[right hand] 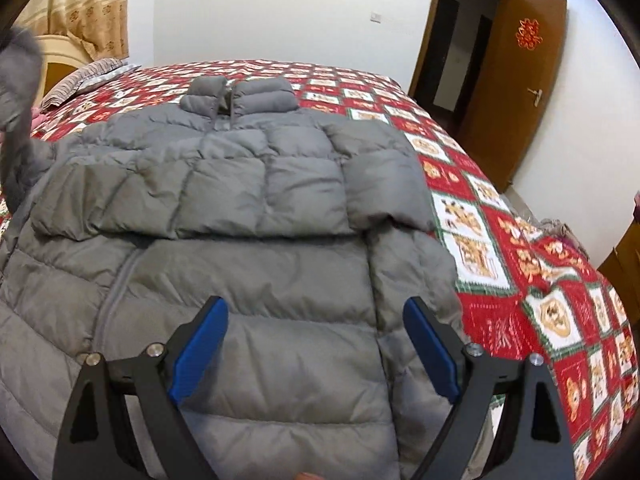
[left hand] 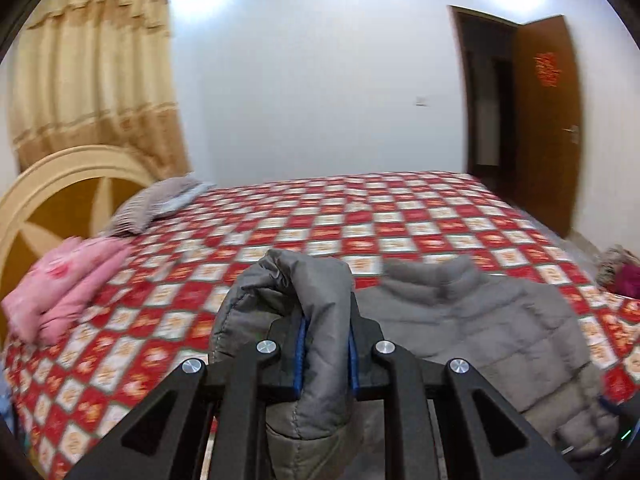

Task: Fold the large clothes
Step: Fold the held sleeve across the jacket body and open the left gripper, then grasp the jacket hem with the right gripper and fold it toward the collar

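Observation:
A grey puffer jacket (right hand: 240, 200) lies front up on the bed, collar toward the far side, with one sleeve (right hand: 200, 200) folded across its chest. In the left wrist view my left gripper (left hand: 326, 344) is shut on the other grey sleeve (left hand: 316, 288), and the padded fabric bulges up between the blue pads, lifted above the bed. That raised sleeve (right hand: 16, 92) also shows at the far left edge of the right wrist view. My right gripper (right hand: 316, 320) hovers open over the jacket's lower body, with nothing between its fingers.
A red and white checked cover (left hand: 360, 220) spreads over the bed. A folded pink garment (left hand: 60, 284) and a striped pillow (left hand: 160, 204) lie by the rounded headboard (left hand: 52, 192). A brown door (left hand: 548, 120) stands open beyond the bed's right side.

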Motion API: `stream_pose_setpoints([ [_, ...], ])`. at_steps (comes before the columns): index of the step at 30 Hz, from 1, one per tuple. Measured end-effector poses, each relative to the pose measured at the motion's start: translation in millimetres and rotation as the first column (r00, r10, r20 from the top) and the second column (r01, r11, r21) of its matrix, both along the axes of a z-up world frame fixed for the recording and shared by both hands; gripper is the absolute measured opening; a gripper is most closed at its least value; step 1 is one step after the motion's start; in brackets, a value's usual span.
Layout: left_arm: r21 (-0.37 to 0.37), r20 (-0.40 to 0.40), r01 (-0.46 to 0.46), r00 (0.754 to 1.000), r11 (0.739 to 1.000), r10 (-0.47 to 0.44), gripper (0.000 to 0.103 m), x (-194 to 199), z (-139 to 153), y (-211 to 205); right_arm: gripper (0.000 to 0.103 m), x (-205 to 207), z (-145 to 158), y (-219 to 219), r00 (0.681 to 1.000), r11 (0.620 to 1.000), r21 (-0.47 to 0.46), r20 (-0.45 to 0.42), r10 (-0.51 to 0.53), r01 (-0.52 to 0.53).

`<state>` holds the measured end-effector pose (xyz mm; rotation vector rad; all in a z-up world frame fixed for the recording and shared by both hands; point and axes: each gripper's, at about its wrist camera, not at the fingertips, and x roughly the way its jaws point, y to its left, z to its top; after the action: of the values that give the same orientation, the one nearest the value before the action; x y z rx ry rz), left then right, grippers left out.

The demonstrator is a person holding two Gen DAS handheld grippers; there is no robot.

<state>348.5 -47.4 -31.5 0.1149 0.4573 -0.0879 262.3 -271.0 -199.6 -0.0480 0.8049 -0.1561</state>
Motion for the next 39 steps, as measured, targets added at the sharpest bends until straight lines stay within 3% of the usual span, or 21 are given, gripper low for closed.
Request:
stream_pose_setpoints([
  [5, 0.033, -0.015, 0.120, 0.993, 0.992, -0.120, 0.016, -2.0, -14.4, -87.1, 0.092, -2.7, -14.1, -11.5, 1.000, 0.998, 0.053, -0.016, -0.023, 0.024],
  [8, 0.054, -0.059, 0.186, 0.981, 0.981, -0.182, 0.023, -1.7, -29.6, -121.4, 0.092, -3.2, -16.7, -16.0, 0.999, 0.995, 0.088, -0.017, -0.034, 0.035],
  [13, 0.122, -0.033, 0.213, 0.977, 0.969, -0.211, 0.079, -15.2, -47.9, -153.6, 0.096, -0.6, -20.2, -18.1, 0.998, 0.994, 0.098, -0.035, -0.043, 0.047],
  [16, 0.138, -0.012, 0.232, 0.973, 0.963, -0.233, 0.080, -23.6, -51.9, -157.7, 0.098, 0.3, -21.9, -18.8, 0.998, 0.993, 0.103, -0.044, -0.046, 0.050],
  [20, 0.146, -0.007, 0.212, 0.977, 0.966, -0.213, 0.081, -23.0, -54.1, -139.4, 0.098, -0.8, -22.5, -24.0, 0.998, 0.990, 0.129, -0.042, -0.045, 0.050],
  [24, 0.187, 0.001, 0.127, 0.992, 0.974, -0.130, 0.085, -12.8, -68.5, -98.8, 0.098, -3.9, -16.6, -31.8, 0.999, 0.981, 0.187, -0.030, -0.039, 0.044],
  [30, 0.220, -0.059, -0.006, 0.998, 0.976, 0.019, 0.085, 14.1, -110.5, -32.2, 0.098, 2.1, 33.3, -36.2, 0.999, 0.958, 0.285, 0.037, -0.027, 0.015],
  [34, 0.224, -0.110, -0.089, 0.987, 0.971, 0.116, 0.085, 32.1, -137.6, -1.3, 0.098, 44.9, 48.5, -31.4, 0.999, 0.944, 0.330, 0.053, -0.012, -0.006],
  [39, 0.211, -0.140, -0.104, 0.981, 0.972, 0.136, 0.085, 38.3, -152.1, 16.0, 0.093, 93.8, 23.5, -32.9, 0.999, 0.915, 0.403, -0.013, -0.037, 0.039],
])
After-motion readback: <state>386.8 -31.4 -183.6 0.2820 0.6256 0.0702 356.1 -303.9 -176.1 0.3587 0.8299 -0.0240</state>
